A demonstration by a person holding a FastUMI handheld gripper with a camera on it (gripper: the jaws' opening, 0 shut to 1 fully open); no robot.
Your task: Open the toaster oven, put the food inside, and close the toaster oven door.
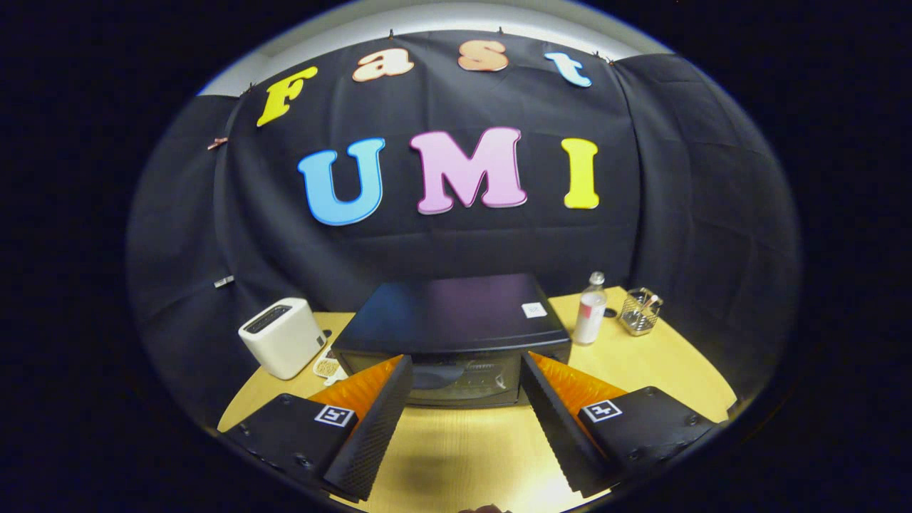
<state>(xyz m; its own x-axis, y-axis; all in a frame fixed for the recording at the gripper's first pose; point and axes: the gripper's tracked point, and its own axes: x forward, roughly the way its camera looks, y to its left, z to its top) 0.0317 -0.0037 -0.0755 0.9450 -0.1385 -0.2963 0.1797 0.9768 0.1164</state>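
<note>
A black toaster oven (456, 320) stands on the wooden table (662, 363), just ahead of my fingers. Its glass door (463, 379) faces me and looks closed. My gripper (467, 370) is open, held above the table with the fingertips wide apart on either side of the door front. Nothing is between the fingers. A small pale plate with food (328, 367) lies on the table between the oven's left side and a white toaster, partly hidden by my left finger.
A white pop-up toaster (283, 336) stands left of the oven. To the oven's right are a clear bottle with a white label (591, 310) and a wire basket (640, 311). Black cloth walls the booth behind the table.
</note>
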